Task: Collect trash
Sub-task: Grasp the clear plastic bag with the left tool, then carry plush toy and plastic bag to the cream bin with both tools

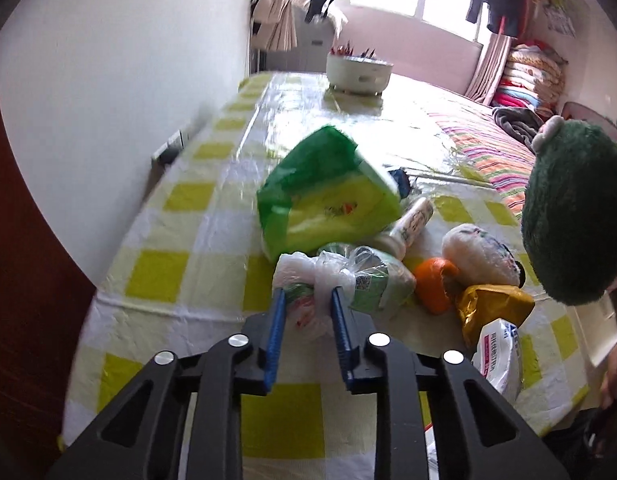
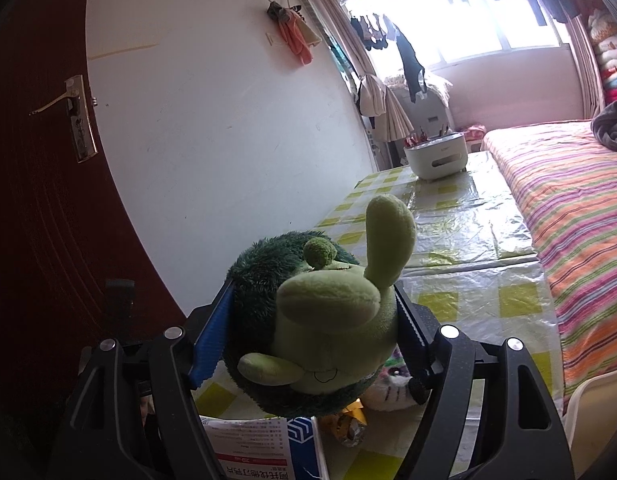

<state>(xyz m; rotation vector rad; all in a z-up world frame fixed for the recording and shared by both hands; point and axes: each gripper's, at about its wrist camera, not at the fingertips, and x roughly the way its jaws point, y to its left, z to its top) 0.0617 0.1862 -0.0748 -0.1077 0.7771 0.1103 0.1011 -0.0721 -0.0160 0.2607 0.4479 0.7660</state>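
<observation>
Crinkled plastic bag is pinched in my left gripper; right gripper clamps the green plush toy. Wrappers remain on the desk.

A white round organizer holding pens stands at the far end of the checked table. Beside the table lies a striped bed, with laundry hanging beyond and a red door nearer.
</observation>
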